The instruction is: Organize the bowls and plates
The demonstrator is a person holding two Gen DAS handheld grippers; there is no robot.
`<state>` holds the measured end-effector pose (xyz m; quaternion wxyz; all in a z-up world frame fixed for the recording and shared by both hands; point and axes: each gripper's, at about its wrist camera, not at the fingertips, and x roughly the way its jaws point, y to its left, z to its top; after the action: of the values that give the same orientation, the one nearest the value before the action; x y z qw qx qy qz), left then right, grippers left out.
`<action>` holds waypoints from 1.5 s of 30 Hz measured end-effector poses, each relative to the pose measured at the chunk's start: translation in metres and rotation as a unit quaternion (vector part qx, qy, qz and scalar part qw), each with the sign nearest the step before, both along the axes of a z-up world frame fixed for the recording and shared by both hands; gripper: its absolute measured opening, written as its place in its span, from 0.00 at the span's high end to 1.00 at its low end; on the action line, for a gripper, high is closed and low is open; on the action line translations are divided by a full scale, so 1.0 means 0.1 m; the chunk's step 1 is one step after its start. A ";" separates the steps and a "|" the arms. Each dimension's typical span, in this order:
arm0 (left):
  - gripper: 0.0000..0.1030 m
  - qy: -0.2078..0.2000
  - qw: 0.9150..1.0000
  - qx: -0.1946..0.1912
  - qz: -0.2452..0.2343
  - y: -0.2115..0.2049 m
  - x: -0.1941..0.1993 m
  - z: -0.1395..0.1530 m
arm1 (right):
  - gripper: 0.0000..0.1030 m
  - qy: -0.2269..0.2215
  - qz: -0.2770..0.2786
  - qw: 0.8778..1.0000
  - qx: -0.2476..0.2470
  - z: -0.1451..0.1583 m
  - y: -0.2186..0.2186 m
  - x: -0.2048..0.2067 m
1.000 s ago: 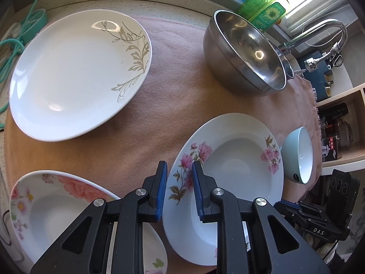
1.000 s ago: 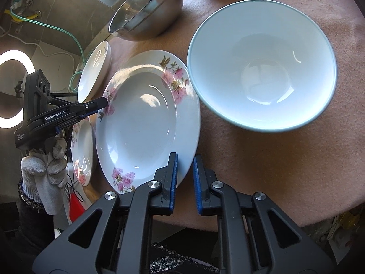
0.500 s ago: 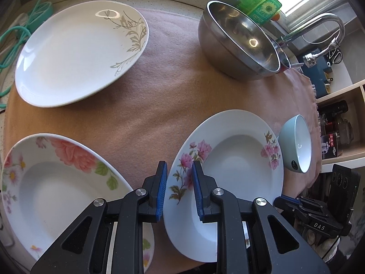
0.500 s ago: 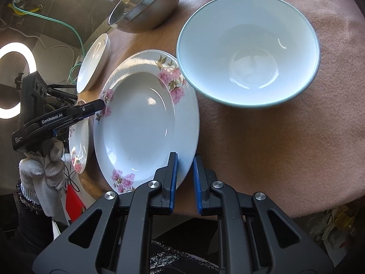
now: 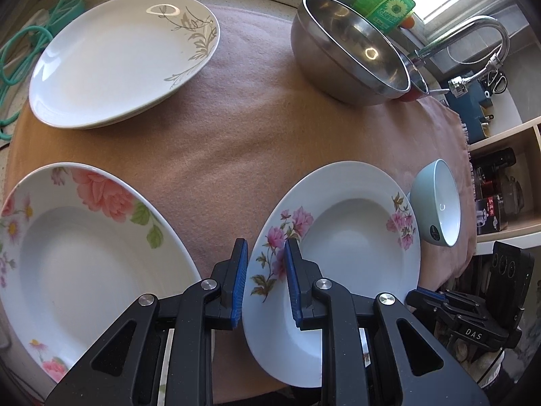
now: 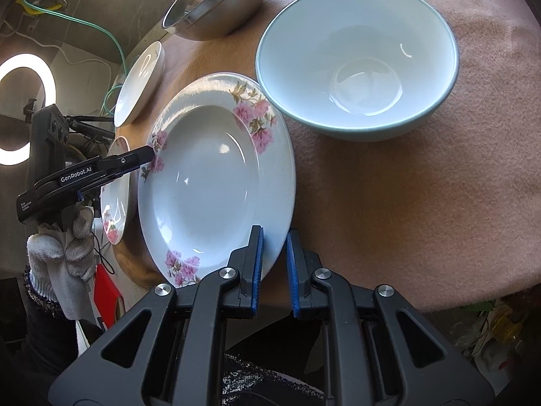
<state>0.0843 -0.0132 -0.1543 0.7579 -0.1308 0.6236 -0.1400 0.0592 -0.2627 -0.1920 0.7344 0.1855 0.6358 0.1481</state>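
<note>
A deep white plate with pink flowers (image 5: 351, 230) (image 6: 209, 176) is held by both grippers on opposite rims, tilted off the pink cloth. My left gripper (image 5: 265, 280) is shut on its near rim. My right gripper (image 6: 273, 264) is shut on its other rim and shows in the left wrist view (image 5: 439, 299). The left gripper shows in the right wrist view (image 6: 135, 160). A pale blue bowl (image 6: 358, 67) (image 5: 439, 203) sits just beyond the plate. A rose-patterned deep plate (image 5: 81, 247) lies at the left.
A white plate with grey leaf print (image 5: 125, 57) lies at the far left. A steel mixing bowl (image 5: 351, 54) (image 6: 216, 0) stands at the back. A faucet (image 5: 473, 34), green bottle (image 5: 385, 3) and shelf (image 5: 500, 182) are behind. A green cable (image 5: 20, 44) lies off the cloth.
The left wrist view has drawn back and risen: the rose plate now shows more fully. In the right wrist view the blue bowl has slid up, and the flowered plate has tilted more.
</note>
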 end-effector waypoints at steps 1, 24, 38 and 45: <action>0.80 0.000 1.000 0.000 0.000 -0.02 0.00 0.00 | 0.87 -0.001 0.001 1.000 0.000 0.00 0.00 0.00; 0.80 -0.014 1.000 -0.006 0.008 0.01 0.00 0.08 | 0.80 -0.037 0.016 0.999 -0.026 0.20 -0.04 -0.12; 0.38 -0.071 0.997 -0.006 0.037 0.18 -0.15 0.45 | 0.18 -0.103 0.035 0.993 -0.040 0.57 0.12 -0.03; 0.32 -0.097 0.991 0.014 0.086 0.43 -0.36 0.59 | 0.11 -0.109 0.055 0.992 -0.039 0.61 0.37 0.14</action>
<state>0.0481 0.0300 -0.0952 0.8258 -0.1590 0.5356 -0.0770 0.0733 -0.2259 -0.1312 0.7968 0.1040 0.5664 0.1828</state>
